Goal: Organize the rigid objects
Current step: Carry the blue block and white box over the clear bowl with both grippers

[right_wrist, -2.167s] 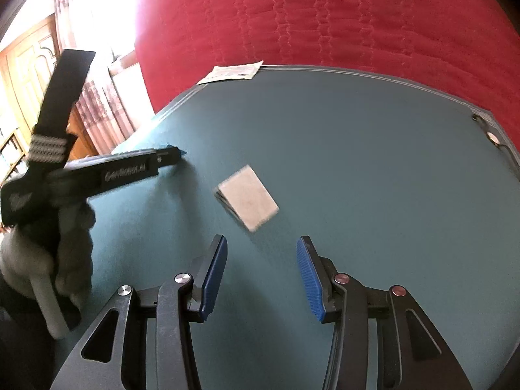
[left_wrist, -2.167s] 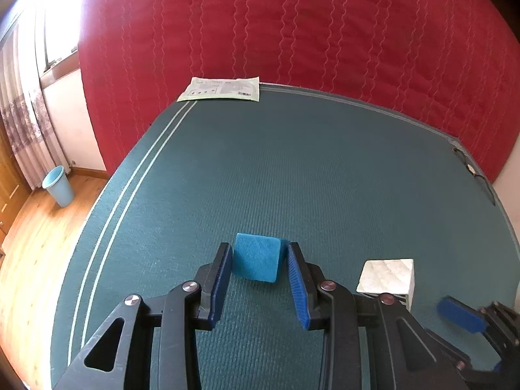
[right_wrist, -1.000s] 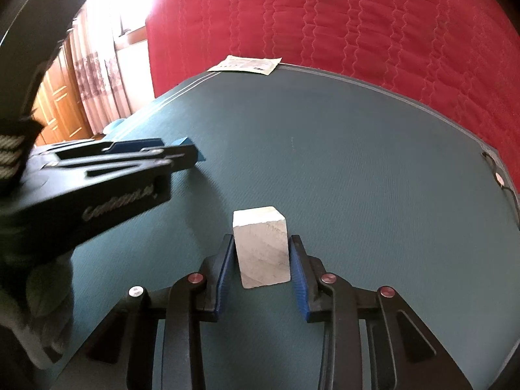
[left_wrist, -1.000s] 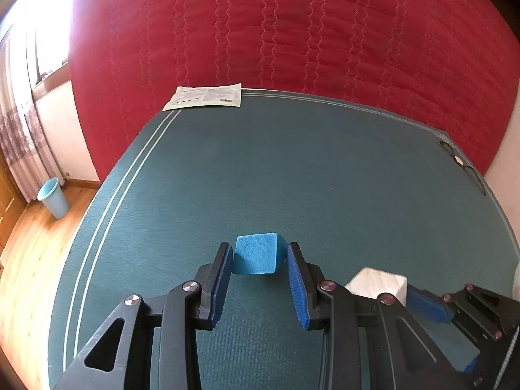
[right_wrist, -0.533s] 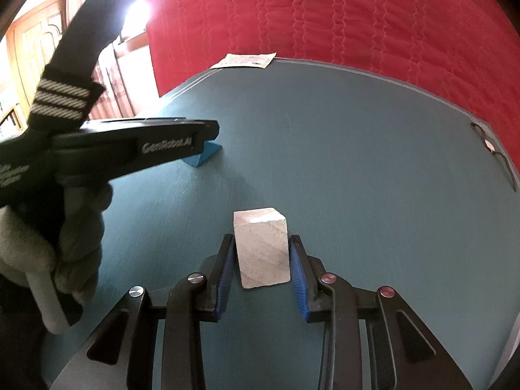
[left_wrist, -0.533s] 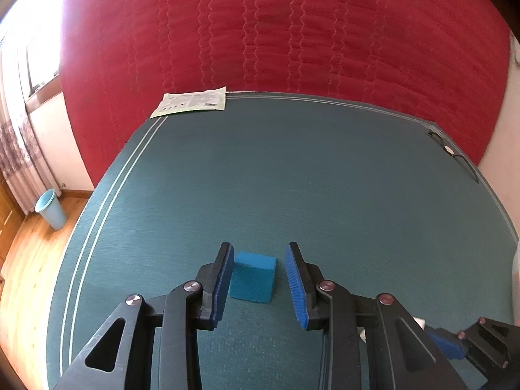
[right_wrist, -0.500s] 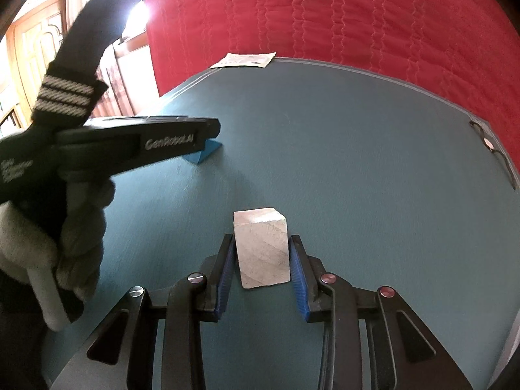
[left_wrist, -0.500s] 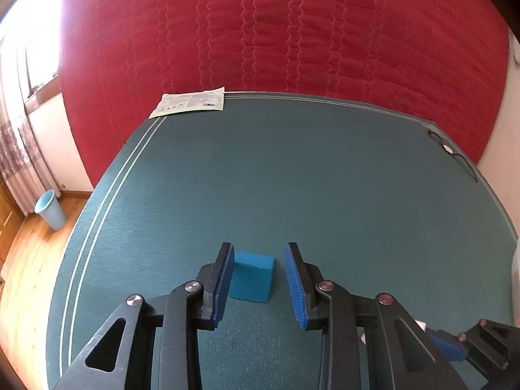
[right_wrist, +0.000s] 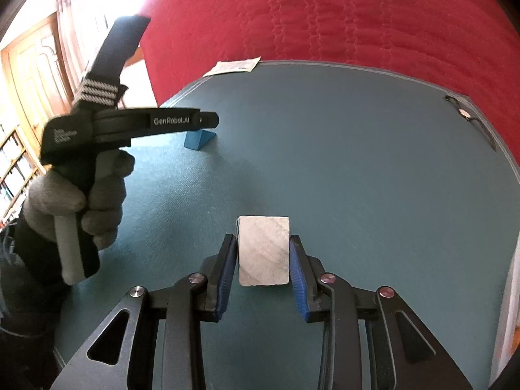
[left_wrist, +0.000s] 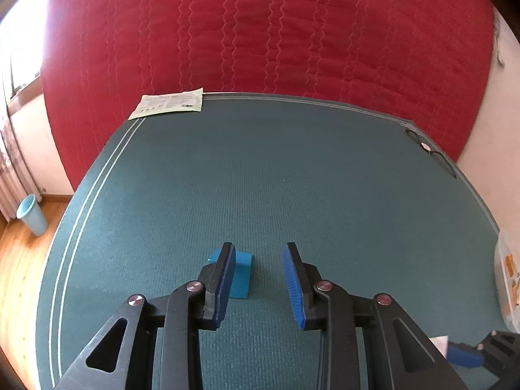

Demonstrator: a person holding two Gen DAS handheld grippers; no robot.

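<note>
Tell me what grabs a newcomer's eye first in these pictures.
The huge red quilted blanket fills the background behind the teal mat. Close in front, the right tongs clamp a pale marbled stone block, while a small blue foam block sits on the mat, beside the left tongs' left finger, not gripped.

**What lies on the teal surface**

My work rests on a teal ribbed surface (left_wrist: pixel 292 175) edged with pale double lines. A blue block (left_wrist: pixel 242 273) lies on it near me. A printed paper packet (left_wrist: pixel 169 105) sits at the far left corner (against the red quilted backing), and a black cord (left_wrist: pixel 432 156) trails along the far right edge.
</note>
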